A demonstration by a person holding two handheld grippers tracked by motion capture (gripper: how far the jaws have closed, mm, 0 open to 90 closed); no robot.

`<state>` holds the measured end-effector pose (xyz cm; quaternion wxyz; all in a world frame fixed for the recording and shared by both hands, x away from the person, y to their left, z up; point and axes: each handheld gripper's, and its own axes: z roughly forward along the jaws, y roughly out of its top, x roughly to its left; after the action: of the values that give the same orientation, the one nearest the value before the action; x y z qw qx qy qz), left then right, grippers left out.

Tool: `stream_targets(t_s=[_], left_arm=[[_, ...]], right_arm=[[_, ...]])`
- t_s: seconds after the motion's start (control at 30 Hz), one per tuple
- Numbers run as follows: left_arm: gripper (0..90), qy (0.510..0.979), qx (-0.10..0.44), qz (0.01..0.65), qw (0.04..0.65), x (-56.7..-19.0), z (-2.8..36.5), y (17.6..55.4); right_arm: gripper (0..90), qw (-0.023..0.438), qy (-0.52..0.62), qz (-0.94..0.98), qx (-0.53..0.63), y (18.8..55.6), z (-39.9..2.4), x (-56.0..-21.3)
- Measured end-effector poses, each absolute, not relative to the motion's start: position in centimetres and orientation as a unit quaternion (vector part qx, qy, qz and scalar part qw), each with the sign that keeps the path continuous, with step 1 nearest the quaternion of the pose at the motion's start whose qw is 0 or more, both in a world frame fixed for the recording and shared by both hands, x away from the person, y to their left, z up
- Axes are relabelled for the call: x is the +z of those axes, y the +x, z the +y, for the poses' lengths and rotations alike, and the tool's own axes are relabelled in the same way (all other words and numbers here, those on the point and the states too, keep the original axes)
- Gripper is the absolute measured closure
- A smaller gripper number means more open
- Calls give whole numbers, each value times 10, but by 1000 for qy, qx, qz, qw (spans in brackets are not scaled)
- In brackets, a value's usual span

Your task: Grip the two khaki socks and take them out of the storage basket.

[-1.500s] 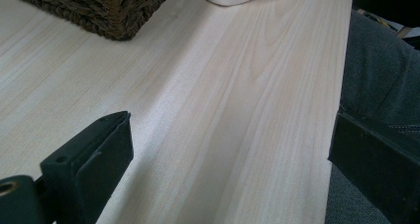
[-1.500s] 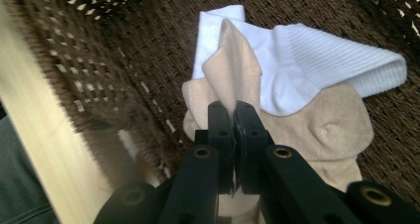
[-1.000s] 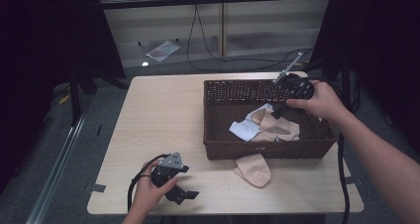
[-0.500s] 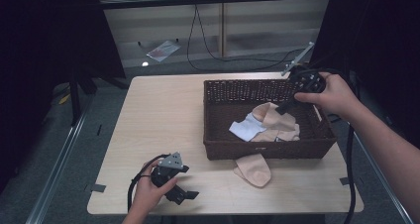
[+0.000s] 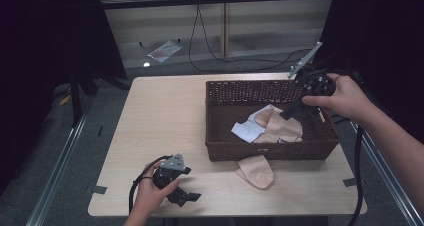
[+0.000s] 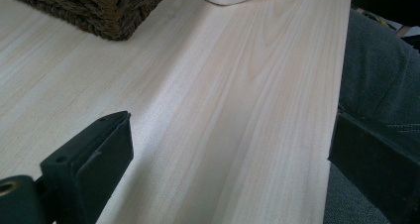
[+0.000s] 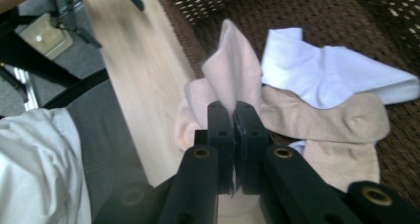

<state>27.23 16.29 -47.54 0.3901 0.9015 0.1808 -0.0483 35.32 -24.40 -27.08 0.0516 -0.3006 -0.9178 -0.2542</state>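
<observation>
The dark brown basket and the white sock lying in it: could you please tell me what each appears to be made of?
The dark brown rectangular basket looks like woven wicker or rattan, matte: its walls show interlaced strands with small gaps. The white sock looks like soft knitted fabric, probably cotton blend: fine ribbing runs along it, and it lies limp and creased.

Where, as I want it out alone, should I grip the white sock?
Likely the white sock by its flat end toward the basket's left wall, coming straight down: that end lies bare, the other meets the beige socks.
</observation>
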Motion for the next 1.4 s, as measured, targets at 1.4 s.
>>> stream_targets(t_s=[1.4], left_arm=[[31, 902, -48, 181, 389, -475, 164, 271]], right_arm=[[617, 103, -216, -942, -235, 321, -191, -325]])
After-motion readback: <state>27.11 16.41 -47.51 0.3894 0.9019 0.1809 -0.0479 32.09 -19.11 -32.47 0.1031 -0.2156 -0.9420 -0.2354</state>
